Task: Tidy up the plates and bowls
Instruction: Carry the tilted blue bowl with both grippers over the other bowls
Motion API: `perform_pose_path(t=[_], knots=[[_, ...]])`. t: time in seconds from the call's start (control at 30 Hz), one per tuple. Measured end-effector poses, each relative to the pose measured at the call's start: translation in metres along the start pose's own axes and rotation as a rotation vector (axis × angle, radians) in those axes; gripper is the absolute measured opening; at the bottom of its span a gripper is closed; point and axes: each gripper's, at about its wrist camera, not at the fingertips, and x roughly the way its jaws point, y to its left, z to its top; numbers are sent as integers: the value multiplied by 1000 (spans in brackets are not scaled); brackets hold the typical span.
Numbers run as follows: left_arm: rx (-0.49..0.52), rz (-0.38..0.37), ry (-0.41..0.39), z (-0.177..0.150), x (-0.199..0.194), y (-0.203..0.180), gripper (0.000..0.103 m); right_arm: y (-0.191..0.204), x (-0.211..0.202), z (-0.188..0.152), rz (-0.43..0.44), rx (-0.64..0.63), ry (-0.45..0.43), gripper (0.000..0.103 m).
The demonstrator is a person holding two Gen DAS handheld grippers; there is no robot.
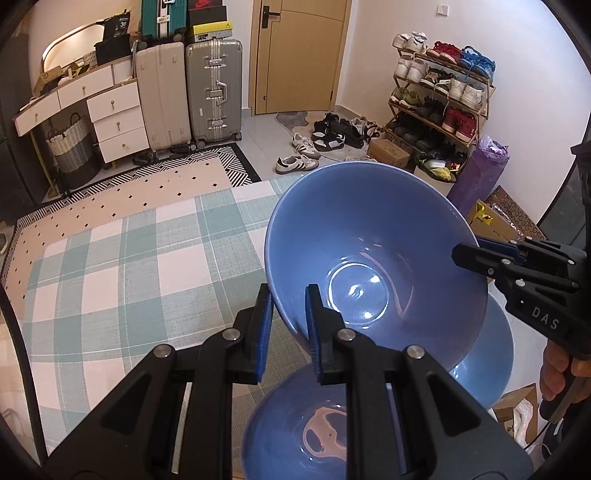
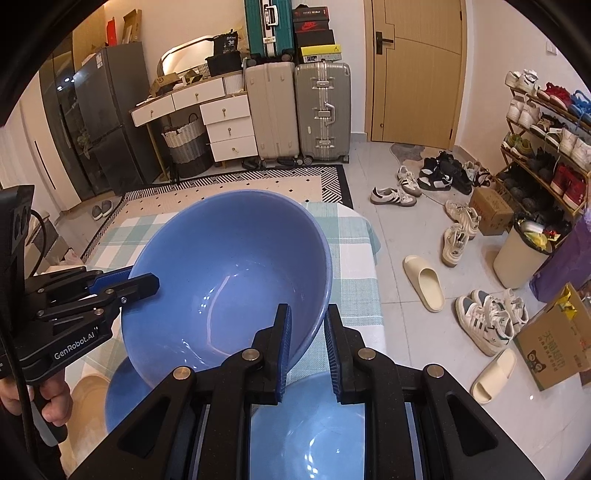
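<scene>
Holds one big blue bowl (image 1: 369,251) up in the air, tipped, over the table (image 1: 110,258) with the green and white checked cloth. Pinches its rim with the left gripper (image 1: 288,295) on one side and the right gripper (image 2: 308,314) on the other side. Clamps both sets of tongs tight on that rim, with one blue pad inside the bowl and one outside.

Looks like the middle of the job, not the end. Shows two more blue dishes down on the table under the lifted bowl: a second bowl (image 1: 295,435) right below, and another blue dish (image 1: 491,354) beside it, partly hidden. Cannot tell if that hidden one is a plate or a bowl. Shows no neat pile yet. Leaves the lifted bowl to be put down, maybe inside another bowl, and then the rest to be sorted. Shows nothing clearly flat like a plate.

Reads "DAS" in white letters on the side of the right gripper, and "GenRobot.AI" on the side of the left gripper. Finds a "36" on a black bag (image 2: 227,42) up on the white drawers (image 2: 225,122). Spots the Nike swoosh on a red and black shoe box (image 2: 312,24) on top of the suitcases (image 2: 321,110). Sees green print on a brown cardboard box (image 2: 554,343) on the floor, too blurry to read.
</scene>
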Motion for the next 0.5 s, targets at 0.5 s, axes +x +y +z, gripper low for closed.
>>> perform_pose_path(t=[0.5], knots=[[10, 17, -64, -22, -94, -17, 15, 32, -61, -17, 5, -34, -50, 18]])
